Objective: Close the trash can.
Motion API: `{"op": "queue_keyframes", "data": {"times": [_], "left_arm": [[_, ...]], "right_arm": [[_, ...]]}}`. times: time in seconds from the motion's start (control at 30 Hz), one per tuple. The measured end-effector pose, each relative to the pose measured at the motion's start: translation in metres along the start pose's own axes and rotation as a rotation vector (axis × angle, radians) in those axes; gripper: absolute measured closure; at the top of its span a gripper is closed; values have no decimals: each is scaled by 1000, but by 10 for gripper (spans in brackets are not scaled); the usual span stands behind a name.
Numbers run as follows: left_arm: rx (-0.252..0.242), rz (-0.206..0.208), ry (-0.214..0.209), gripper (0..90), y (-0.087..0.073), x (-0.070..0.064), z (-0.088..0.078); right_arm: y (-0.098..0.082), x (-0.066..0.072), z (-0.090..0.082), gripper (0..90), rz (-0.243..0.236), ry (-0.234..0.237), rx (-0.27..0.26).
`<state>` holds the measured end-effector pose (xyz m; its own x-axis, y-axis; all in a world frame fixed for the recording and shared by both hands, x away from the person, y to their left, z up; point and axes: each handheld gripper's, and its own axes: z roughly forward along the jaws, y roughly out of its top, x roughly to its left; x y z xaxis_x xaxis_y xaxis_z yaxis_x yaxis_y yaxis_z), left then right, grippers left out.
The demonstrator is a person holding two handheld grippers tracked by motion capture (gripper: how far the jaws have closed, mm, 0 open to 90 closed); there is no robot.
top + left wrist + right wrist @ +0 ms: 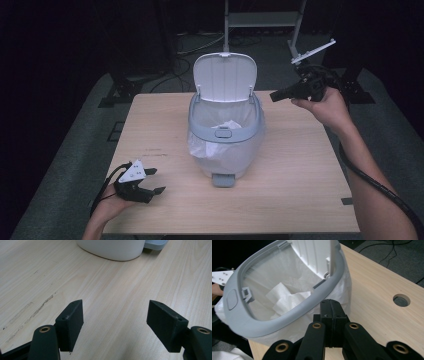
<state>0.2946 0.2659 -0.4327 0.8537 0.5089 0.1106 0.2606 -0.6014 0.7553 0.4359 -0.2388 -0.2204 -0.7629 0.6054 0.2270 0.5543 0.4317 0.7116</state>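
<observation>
Two hand-held grippers work over a pale wooden desk (300, 165) with a small white pedal bin (226, 135) standing near the middle of it, a little toward the far edge. The bin's white lid (225, 77) stands raised upright at the back, and a grey rim ring (226, 134) runs round the mouth, clamping a thin white liner bag (287, 272) that spills over the outside of the body. Inside lies a crumpled white tissue (285, 300). The grey foot pedal (223, 180) sticks out at the front base, facing the near edge.

The left gripper (154, 181) rests low at the near left corner of the desk, held by the left hand (107, 202), with its grey three-cornered plate on top. Its jaws are spread wide apart with nothing between them; in the left gripper view bare wood shows in the gap, with the bin's base and pedal farther off.

The right gripper (274, 96) is held up by the right hand (327, 107) near the far right corner, pointing at the bin's right side just beside the rim ring. Its jaws are pressed flat together with nothing visible between them; in the right gripper view their tips sit against the ring's outline, though I cannot tell whether they touch it. A round hole (401, 300) pierces the desk beyond.
</observation>
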Motion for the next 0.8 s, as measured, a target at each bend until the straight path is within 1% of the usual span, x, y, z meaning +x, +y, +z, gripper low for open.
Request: {"op": "queue_keyframes", "data": {"times": [0.13,0.27,0.5,0.63,0.67,0.8], "left_arm": [[16,8,-1,286,-1,0,1],[12,5,1,286,-1,-1,1],[18,12,-1,285,0,-2,2],[18,9,-1,282,0,-2,2],[18,10,0,282,0,-2,2],[18,12,2,282,0,-2,1]], "right_arm": [[3,-9,3,897,20,-10,-5],[6,-14,5,896,30,-17,-5],[14,-19,9,897,37,-32,-4],[19,-22,9,897,42,-31,-16],[22,-24,9,897,44,-31,-28],[29,-26,10,897,49,-29,-38]]}}
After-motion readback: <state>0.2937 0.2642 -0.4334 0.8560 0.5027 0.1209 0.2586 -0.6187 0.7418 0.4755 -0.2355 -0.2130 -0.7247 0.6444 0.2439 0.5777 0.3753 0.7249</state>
